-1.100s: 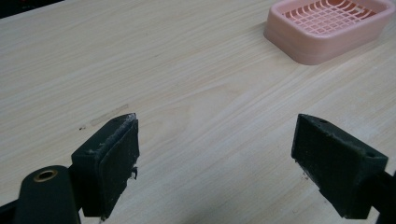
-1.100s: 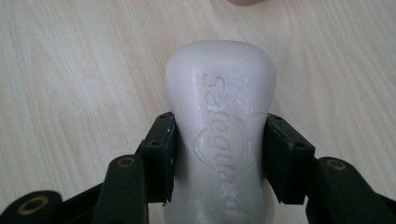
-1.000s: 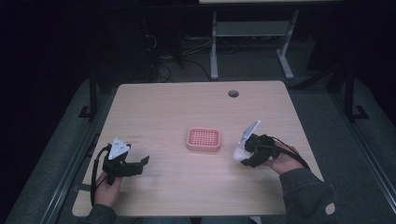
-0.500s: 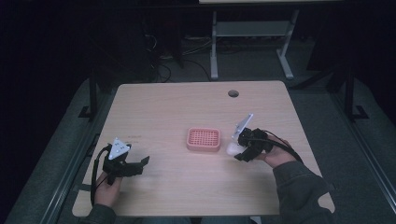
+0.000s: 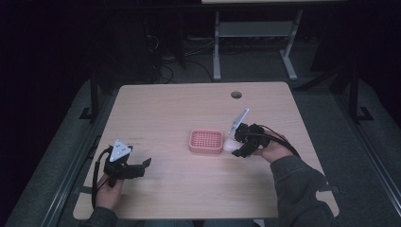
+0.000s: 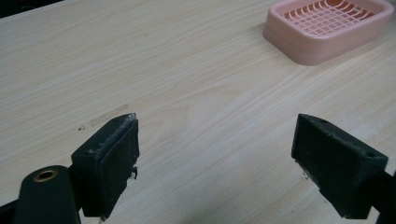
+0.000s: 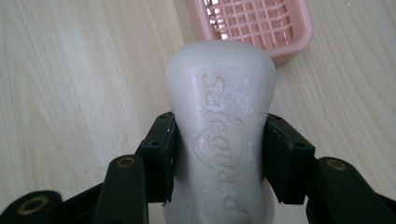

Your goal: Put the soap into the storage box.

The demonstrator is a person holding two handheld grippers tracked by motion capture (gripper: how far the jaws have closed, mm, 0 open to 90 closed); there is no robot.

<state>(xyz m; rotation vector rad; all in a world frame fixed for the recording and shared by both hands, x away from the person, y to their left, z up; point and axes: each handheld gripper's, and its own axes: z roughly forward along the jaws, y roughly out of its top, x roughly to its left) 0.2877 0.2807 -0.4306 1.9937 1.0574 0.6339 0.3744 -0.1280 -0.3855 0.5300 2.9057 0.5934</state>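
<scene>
The right gripper (image 5: 235, 144) has moved left with the white soap bar (image 7: 219, 116) pinched between its jaws, now just right of the pink soap dish (image 5: 206, 141). Next: lift it over the rim, then release. The left gripper (image 5: 142, 165) rests wide open, empty, near-left.

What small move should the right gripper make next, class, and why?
Probably carry the bar of soap a little further until it is over the pink soap dish, then lower it in. The right gripper is shut on the soap, which sits just beside the dish's near edge, and the dish is empty. The left gripper rests open, apart from both.
</scene>
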